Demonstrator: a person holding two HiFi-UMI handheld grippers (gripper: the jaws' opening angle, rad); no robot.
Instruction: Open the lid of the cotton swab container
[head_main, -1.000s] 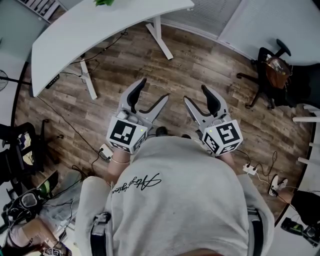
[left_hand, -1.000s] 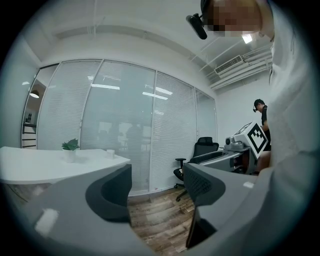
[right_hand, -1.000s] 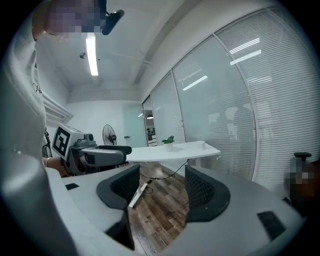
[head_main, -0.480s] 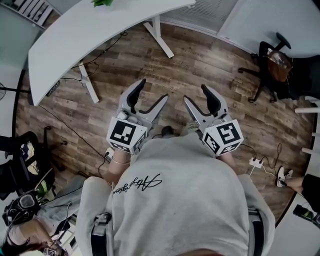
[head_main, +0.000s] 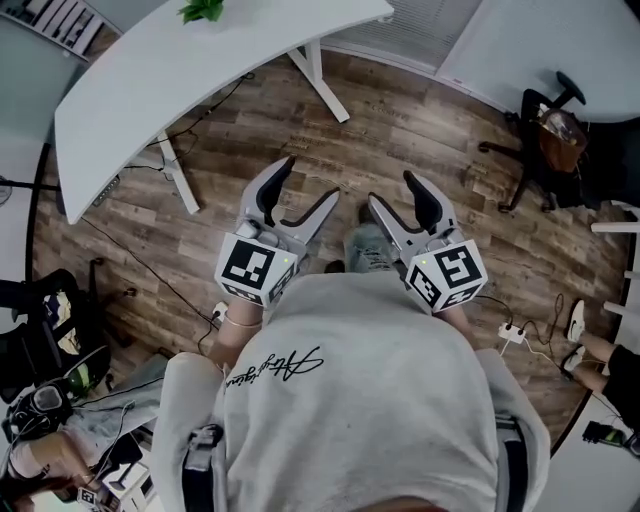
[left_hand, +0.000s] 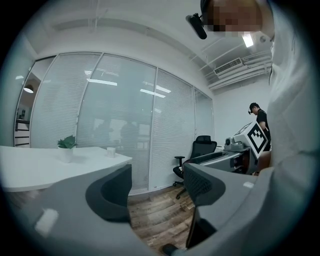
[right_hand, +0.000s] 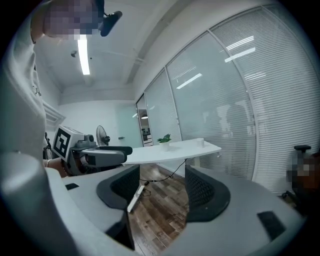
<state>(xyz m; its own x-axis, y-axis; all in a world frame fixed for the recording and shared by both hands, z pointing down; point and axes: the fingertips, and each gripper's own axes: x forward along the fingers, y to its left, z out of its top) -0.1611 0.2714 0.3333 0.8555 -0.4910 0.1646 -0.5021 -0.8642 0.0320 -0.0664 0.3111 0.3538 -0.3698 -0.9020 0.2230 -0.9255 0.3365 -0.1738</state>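
Wood floor (head_main: 420, 130): brown planks fill the middle of the head view, below both grippers.
Left gripper (head_main: 305, 185): held out in front of the grey sweatshirt (head_main: 350, 390), just left of centre. Its own view (left_hand: 157, 187) shows the jaws wide apart, with only floor between them.
Right gripper (head_main: 392, 192): just right of centre, close beside the left one. Its own view (right_hand: 159, 192) shows the jaws wide apart and gripping nothing.
Bench (head_main: 200, 70): curved white top at the upper left of the head view, well apart from both grippers.
Plant (head_main: 203, 10): green, at the top edge of the head view, standing on the bench.
Small white container (left_hand: 110, 151): on the bench to the right of the plant (left_hand: 66, 143), far beyond the jaws. It sits above the left-hand jaw in the left gripper view and above the right-hand jaw in the right gripper view (right_hand: 200, 142). It is too small to tell whether this is the cotton swab container, or how its lid sits.
Office chair (head_main: 545, 140): black, at the right edge of the head view.
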